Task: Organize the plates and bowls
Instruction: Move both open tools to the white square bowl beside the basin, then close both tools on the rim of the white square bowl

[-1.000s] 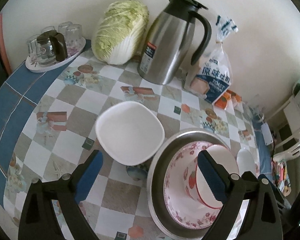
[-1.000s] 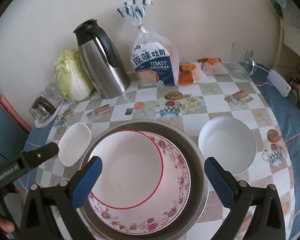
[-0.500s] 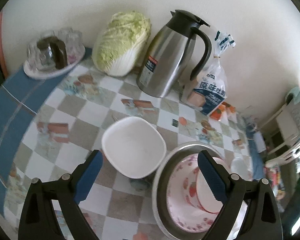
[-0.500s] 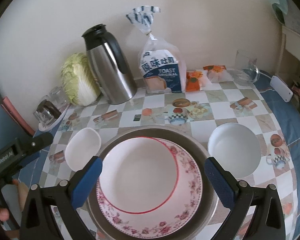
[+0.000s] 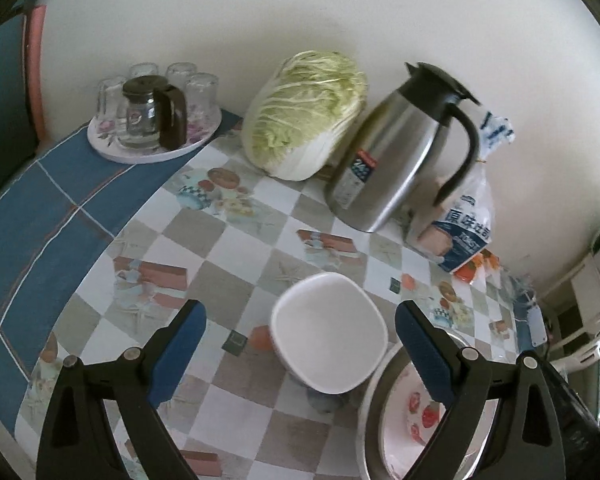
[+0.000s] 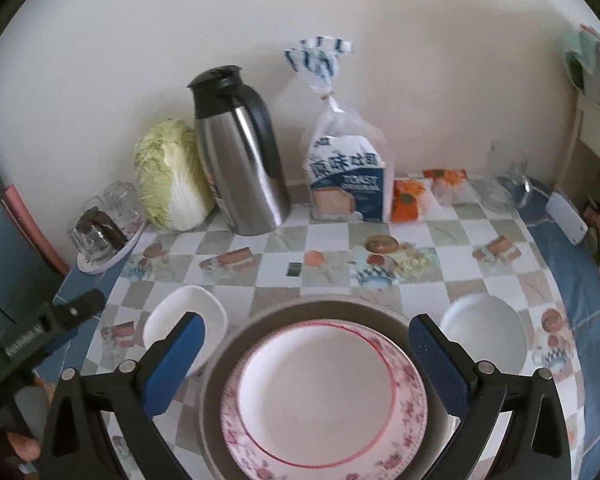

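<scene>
A metal basin [image 6: 220,360] holds a floral plate [image 6: 404,432] with a red-rimmed white plate [image 6: 316,396] stacked on it. A squarish white bowl [image 5: 328,344] stands left of the basin; it also shows in the right wrist view [image 6: 188,312]. A round white bowl [image 6: 484,332] stands right of the basin. My left gripper [image 5: 300,352] is open and empty, with the squarish bowl between its fingers in view. My right gripper [image 6: 308,360] is open and empty above the plates. The basin's edge [image 5: 374,400] shows by the left gripper's right finger.
Along the wall stand a cabbage [image 5: 304,112], a steel thermos jug [image 5: 396,152], a bag of toast [image 6: 348,184], orange packets [image 6: 408,200] and a glass jug [image 6: 508,188]. A tray of glasses [image 5: 152,120] sits at the far left. A white phone [image 6: 568,224] lies at the right edge.
My left gripper has drawn back and swung left, so the squarish bowl now sits between its fingers. My right gripper has pulled back a little from the plates.
</scene>
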### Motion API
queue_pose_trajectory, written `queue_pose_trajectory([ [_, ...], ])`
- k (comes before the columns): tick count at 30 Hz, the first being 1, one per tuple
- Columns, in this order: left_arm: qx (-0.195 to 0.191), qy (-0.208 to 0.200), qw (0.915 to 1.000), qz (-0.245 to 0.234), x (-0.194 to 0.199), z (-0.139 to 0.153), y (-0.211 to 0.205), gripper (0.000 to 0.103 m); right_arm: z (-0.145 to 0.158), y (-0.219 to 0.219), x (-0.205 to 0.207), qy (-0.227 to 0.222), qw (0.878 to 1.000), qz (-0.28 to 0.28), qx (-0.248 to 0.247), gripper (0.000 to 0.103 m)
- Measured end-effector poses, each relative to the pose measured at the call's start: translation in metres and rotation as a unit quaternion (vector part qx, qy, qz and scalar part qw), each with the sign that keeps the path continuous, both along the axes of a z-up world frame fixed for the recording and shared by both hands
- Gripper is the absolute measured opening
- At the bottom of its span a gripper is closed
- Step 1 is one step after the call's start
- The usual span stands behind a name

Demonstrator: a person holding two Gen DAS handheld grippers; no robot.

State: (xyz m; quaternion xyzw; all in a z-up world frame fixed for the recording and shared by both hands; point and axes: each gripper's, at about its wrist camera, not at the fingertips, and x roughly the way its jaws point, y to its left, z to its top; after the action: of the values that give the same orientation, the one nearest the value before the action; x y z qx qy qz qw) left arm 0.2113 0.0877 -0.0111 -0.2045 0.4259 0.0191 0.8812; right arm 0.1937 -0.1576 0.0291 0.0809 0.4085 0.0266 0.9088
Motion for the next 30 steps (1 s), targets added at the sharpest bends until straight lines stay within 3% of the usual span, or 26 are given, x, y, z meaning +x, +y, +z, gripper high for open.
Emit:
queue_pose_trajectory([
  [6, -0.011, 0.022, 0.9996, 0.010, 0.008, -0.017, 0.009, 0.096, -0.010, 0.033, 0.021, 0.042, 0.998, 0.033, 0.017, 0.103],
  [11, -0.044, 0.035, 0.9982, 0.024, 0.016, -0.035, 0.020, 0.096, -0.019, 0.057, 0.042, 0.072, 0.996, 0.051, -0.012, 0.102],
  [21, -0.085, 0.066, 0.9939, 0.025, 0.033, -0.070, 0.029, 0.096, -0.046, 0.084, 0.071, 0.123, 0.989, 0.065, -0.052, 0.070],
  [23, -0.067, 0.070, 0.9950, 0.024, 0.036, -0.074, 0.026, 0.096, -0.053, 0.090, 0.075, 0.132, 0.987, 0.063, -0.068, 0.069],
  [26, -0.050, 0.074, 0.9958, 0.019, 0.039, -0.077, 0.024, 0.096, -0.063, 0.096, 0.079, 0.144, 0.984, 0.065, -0.079, 0.057],
  [30, -0.054, 0.092, 0.9941, 0.022, 0.046, -0.089, 0.023, 0.096, -0.076, 0.100, 0.086, 0.162, 0.981, 0.067, -0.083, 0.047],
])
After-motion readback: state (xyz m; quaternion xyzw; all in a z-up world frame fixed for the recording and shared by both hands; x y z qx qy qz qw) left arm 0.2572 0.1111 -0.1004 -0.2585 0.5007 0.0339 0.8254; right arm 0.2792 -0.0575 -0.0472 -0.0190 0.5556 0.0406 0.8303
